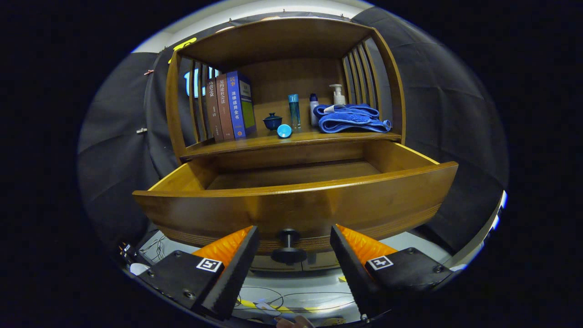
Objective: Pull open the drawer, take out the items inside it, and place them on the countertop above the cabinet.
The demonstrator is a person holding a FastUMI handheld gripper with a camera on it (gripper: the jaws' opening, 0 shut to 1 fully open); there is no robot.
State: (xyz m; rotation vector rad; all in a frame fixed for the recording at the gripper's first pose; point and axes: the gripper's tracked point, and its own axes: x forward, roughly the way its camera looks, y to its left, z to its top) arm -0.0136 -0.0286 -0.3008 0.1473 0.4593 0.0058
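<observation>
Three upright books on the shelf carry vertical Chinese titles on their spines. On the blue book [239,105] the white characters read 民事 above 法律适用全书. The titles on the two brown books [218,109] are too small to read with certainty. Each finger of the gripper [294,229] bears a square black-and-white coded marker [209,264]. The fingers stand apart on either side of the drawer knob [288,238].

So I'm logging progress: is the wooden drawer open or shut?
Open: the curved wooden drawer stands pulled out below the shelf, its floor showing. The gripper is open, fingers flanking the dark round knob.
</observation>
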